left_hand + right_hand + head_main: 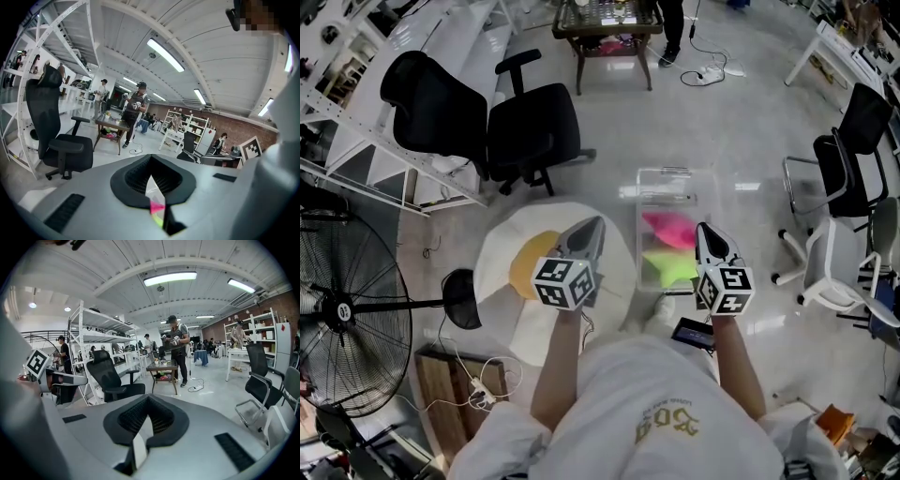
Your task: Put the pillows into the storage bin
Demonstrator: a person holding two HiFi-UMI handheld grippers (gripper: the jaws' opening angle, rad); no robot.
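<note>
The left gripper (597,225) and right gripper (705,231) are pressing their fingers together, holding nothing. Between them, a pink pillow (667,228) and a green pillow (668,270) are lying in the clear storage bin (666,172). A yellow pillow (528,267) is half hiding behind the left fingers.

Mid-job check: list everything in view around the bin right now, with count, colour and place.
storage bin: 1, clear, on the floor ahead
pink pillow: 1, pink, inside the bin
green pillow: 1, green, inside the bin, nearer the person
yellow pillow: 1, yellow, on the round table
round table: 1, white, left of the bin
office chair: 1, black, beyond the round table
fan: 1, black, far left
side table: 1, brown, far end
left hand-held gripper: 1, grey, shut, above the round table
right hand-held gripper: 1, grey, shut, at the bin's right edge
</note>
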